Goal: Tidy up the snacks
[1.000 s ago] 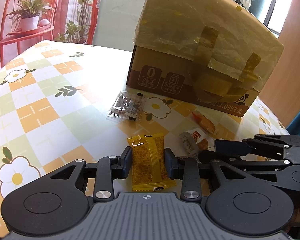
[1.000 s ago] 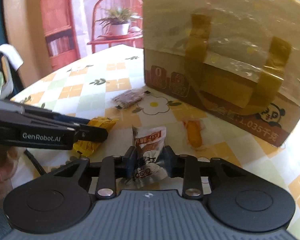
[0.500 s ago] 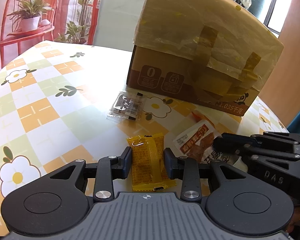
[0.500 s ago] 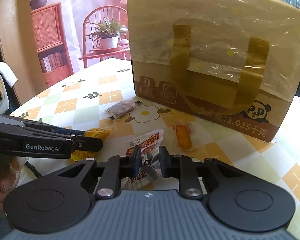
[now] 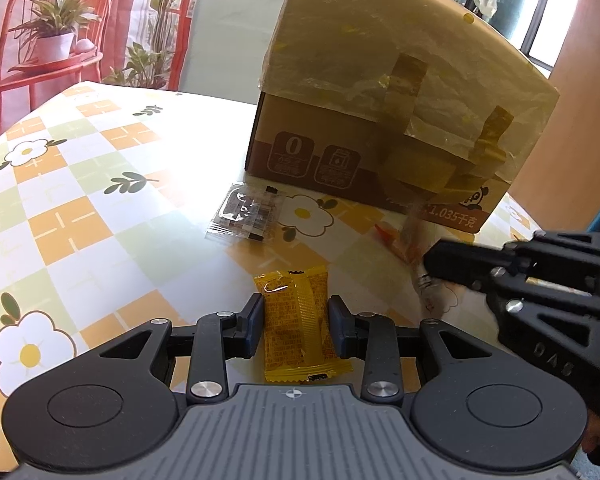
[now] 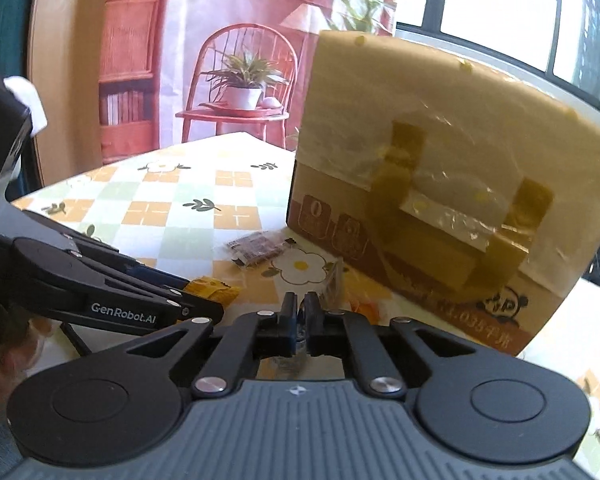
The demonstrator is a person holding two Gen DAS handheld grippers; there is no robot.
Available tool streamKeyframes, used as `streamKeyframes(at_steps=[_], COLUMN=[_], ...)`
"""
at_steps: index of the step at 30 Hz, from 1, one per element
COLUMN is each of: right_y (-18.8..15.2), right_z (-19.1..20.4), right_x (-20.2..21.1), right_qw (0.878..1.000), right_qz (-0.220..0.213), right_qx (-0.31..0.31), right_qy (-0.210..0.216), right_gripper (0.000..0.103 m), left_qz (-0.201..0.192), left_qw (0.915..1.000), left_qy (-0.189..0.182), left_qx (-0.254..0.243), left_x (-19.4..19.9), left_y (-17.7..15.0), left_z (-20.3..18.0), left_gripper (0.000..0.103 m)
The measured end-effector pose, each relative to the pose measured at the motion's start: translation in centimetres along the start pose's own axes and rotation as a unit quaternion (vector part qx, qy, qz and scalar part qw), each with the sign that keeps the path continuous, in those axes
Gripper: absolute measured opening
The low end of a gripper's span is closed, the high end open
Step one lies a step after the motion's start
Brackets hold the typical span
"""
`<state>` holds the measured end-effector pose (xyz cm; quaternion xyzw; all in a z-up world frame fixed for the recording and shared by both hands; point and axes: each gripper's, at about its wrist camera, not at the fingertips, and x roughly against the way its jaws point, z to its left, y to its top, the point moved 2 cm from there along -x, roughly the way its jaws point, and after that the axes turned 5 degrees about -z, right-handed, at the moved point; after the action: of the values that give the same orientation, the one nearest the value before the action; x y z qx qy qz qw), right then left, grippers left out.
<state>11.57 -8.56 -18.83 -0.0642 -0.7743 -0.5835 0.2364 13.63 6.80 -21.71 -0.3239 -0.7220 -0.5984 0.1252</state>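
Note:
My left gripper (image 5: 296, 322) is shut on a yellow snack packet (image 5: 296, 344), which lies flat on the checked tablecloth. In the right wrist view that gripper (image 6: 216, 314) comes in from the left, with the yellow packet (image 6: 212, 290) at its tip. My right gripper (image 6: 300, 314) is shut on a white-and-red snack packet (image 6: 334, 284), held edge-on and lifted off the table. In the left wrist view the right gripper (image 5: 430, 262) enters from the right, and the blurred white-and-red packet (image 5: 414, 224) stands out of it.
A big cardboard box (image 5: 380, 120) wrapped in plastic and yellow tape stands at the back of the table (image 5: 80, 220). A clear packet of dark snacks (image 5: 246, 218) and an orange packet (image 5: 388, 236) lie before it. A red chair with a potted plant (image 5: 52, 40) stands beyond.
My right gripper has shut on the white-and-red packet, lifted it off the table and rolled it on edge. The left gripper and its yellow packet have not moved.

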Motion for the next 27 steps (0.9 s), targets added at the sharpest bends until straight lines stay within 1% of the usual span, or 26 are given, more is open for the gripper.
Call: streamKeyframes(at_steps=[3,7,8,9,10,11,13,15,16,18,20,22,24,27], right_y=[-0.4,-1.3,-1.4,-1.5,-1.5,-1.6,-1.7,-1.8,-1.8,-1.8,-1.8,-1.8,-1.9,-2.2], right_z=[0.0,-0.3,-0.5,-0.8,-1.0,-1.3,-1.6,-1.7,-1.7,-1.6,-1.3,-0.9,-0.6,-1.1], right_x=[-0.7,-1.1,-1.0,-1.0,-1.0,-1.1,-1.3,-1.8,-2.0,-2.5,-3.0,-3.6,-4.3,-4.6], right_qw=[1.0,0.999,0.999,0.999,0.998,0.998,0.997,0.995,0.994,0.993,0.993,0.992,0.992,0.99], right_qz=[0.016,0.03,0.029,0.029,0.033,0.038,0.043,0.052,0.056,0.062,0.073,0.082,0.093,0.093], right_qx=[-0.007,-0.022,-0.03,-0.037,-0.044,-0.054,-0.069,-0.084,-0.09,-0.096,-0.095,-0.09,-0.081,-0.105], right_qy=[0.011,0.0,-0.003,-0.007,-0.005,0.001,0.008,0.013,0.016,0.02,0.019,0.018,0.004,-0.001], right_gripper=[0.004,0.005,0.01,0.02,0.025,0.029,0.031,0.048,0.051,0.053,0.058,0.06,0.065,0.065], left_qz=[0.001,0.002,0.002,0.002,0.002,0.002,0.002,0.0,-0.001,-0.006,-0.009,-0.008,-0.007,-0.006], left_qw=[1.0,1.0,1.0,1.0,1.0,1.0,1.0,0.9999,0.9999,0.9997,0.9995,0.9994,0.9995,0.9994], left_qy=[0.0,0.001,0.002,0.002,0.002,0.003,0.003,0.014,0.016,0.019,0.024,0.025,0.025,0.025], left_qx=[0.0,0.002,0.001,0.001,0.0,0.0,0.001,0.0,0.004,0.013,0.018,0.021,0.02,0.022], left_x=[0.0,-0.1,-0.1,-0.1,-0.1,-0.1,-0.1,0.0,0.0,0.2,0.3,0.3,0.2,0.1], left_y=[0.0,0.0,0.0,-0.1,-0.1,-0.1,-0.1,0.0,0.1,0.2,0.3,0.4,0.4,0.4], left_z=[0.0,0.1,0.1,0.1,0.0,0.0,0.0,0.1,0.3,0.7,1.0,1.1,1.2,1.3], left_gripper=[0.036,0.036,0.036,0.036,0.036,0.036,0.036,0.036,0.036,0.036,0.036,0.036,0.036,0.036])
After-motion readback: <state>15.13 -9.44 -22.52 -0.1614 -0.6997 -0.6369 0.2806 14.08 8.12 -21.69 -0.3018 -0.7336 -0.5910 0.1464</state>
